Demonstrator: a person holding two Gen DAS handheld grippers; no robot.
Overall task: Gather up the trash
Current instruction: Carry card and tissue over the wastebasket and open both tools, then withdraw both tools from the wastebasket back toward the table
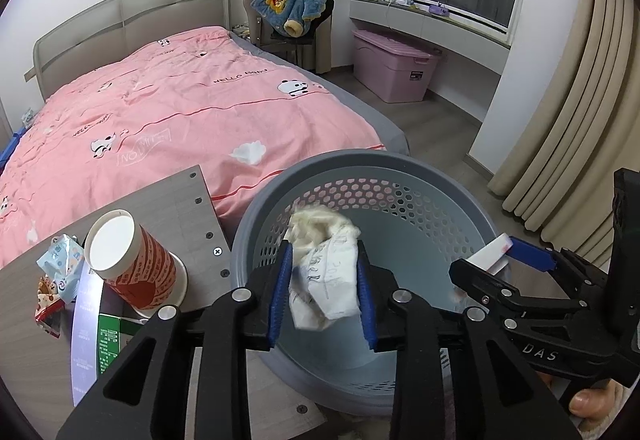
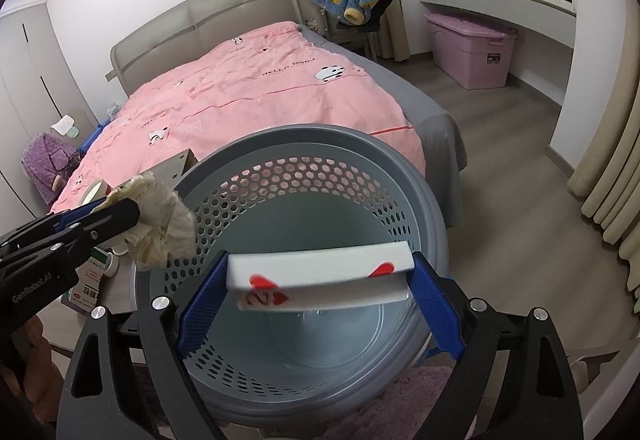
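A grey perforated waste basket (image 1: 400,164) stands beside the table; it also shows in the right wrist view (image 2: 304,138). My left gripper (image 1: 325,260) is shut on a crumpled white paper wad (image 1: 324,268) held over the basket's left side; the wad also shows in the right wrist view (image 2: 160,218). My right gripper (image 2: 320,280) is shut on a white box with red hearts (image 2: 320,272) held over the basket's opening; the right gripper (image 1: 490,260) and the box (image 1: 490,252) show in the left wrist view.
On the grey table (image 1: 184,196) lie a red-and-white paper cup (image 1: 132,264) on its side, a blue wrapper (image 1: 62,266), a red snack wrapper (image 1: 46,304) and a green-and-white box (image 1: 100,340). A bed with pink duvet (image 1: 180,108) lies behind. A pink storage bin (image 1: 394,66) stands by the window.
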